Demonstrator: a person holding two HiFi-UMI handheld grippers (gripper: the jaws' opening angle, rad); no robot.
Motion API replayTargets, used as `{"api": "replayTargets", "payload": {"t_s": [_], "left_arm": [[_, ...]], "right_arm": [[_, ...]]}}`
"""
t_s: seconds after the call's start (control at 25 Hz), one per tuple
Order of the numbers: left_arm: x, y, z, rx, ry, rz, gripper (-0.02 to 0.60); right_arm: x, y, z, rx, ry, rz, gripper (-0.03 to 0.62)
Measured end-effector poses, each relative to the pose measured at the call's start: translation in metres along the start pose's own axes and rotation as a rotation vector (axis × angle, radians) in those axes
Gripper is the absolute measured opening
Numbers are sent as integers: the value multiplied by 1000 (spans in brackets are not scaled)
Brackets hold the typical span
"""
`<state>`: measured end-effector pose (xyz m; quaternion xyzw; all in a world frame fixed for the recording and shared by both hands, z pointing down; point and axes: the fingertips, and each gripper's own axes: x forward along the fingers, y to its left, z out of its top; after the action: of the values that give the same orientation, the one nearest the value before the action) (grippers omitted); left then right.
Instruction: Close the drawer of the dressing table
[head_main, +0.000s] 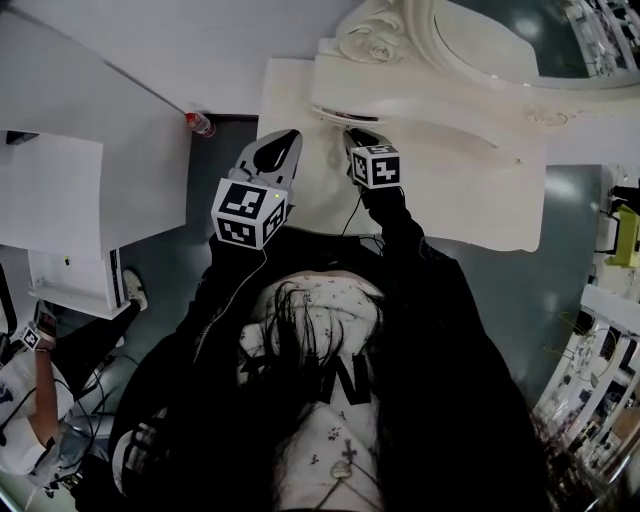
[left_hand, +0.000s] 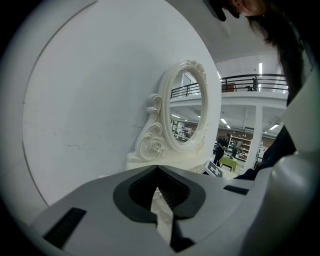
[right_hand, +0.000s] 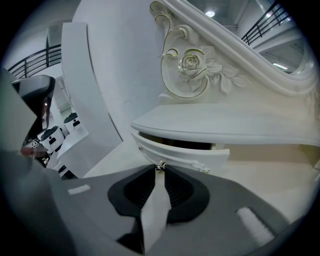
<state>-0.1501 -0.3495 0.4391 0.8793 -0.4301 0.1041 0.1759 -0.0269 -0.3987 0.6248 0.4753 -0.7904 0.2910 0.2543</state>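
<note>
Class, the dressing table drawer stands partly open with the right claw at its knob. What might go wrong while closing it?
The right claw seems to pinch only the tip of the small knob; pushing may make it slip onto the drawer front. The left claw is shut on nothing, so nothing steadies the dressing table; a hard shove might shake the mirror.

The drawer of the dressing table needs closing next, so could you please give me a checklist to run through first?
1. Drawer ajar, dark gap under the tabletop: ok, it can be pushed.
2. Right tongs shut, tips at the knob: ok.
3. Knob actually pinched rather than just touched: cannot tell.
4. Left tongs shut and empty: ok.
5. Gap free of anything that could jam: cannot tell, too dark.
</note>
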Motion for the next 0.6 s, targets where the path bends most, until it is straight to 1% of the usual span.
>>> {"api": "replayTargets", "payload": {"t_s": [0.28,0.6], "left_arm": [[-4,2,1,-6,-6,0,-5],[-9,3,-1,-6,-3,-4,-5]], "right_arm": [[5,-5,6,-18,5,-15,69],[12,-13,14,-10,-7,-37,69]]}}
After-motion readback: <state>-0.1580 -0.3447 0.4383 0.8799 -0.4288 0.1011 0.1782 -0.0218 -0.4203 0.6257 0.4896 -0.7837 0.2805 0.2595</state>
